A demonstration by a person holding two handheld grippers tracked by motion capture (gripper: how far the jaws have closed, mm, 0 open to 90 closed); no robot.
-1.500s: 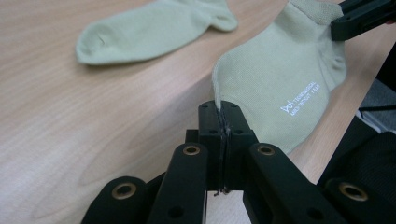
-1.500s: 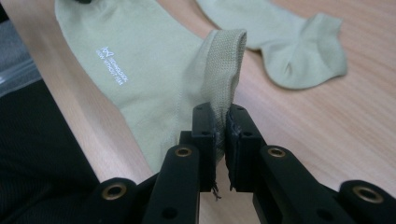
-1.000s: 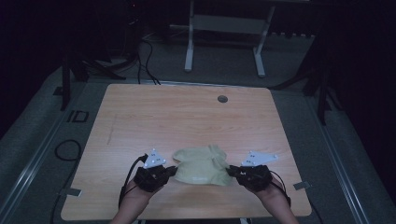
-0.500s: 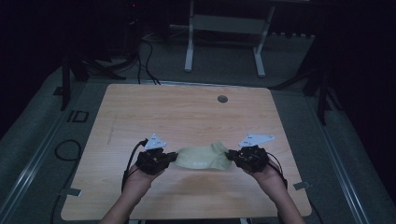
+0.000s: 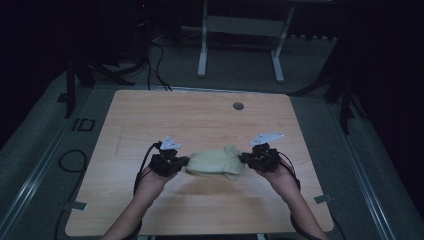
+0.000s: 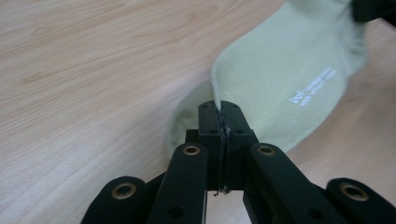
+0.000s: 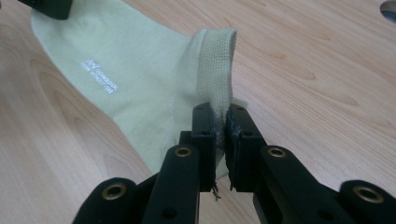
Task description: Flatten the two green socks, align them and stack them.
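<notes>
Left gripper (image 5: 184,161) clamped on sock (image 5: 216,162) toe edge at 9 o'clock; right gripper (image 5: 243,159) pinching ribbed cuff at 3 o'clock, stretched above table (image 5: 200,115).

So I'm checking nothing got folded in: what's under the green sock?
Bare wooden table shows around the pale green sock, held at each end by a claw. Whatever lies directly beneath its middle is covered.

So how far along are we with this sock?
Done: both ends gripped. The left gripper is shut on the pale green sock at one end, the right gripper on its ribbed cuff. In hand: it spans between them above the wooden table. Left: laying it down, releasing.
</notes>
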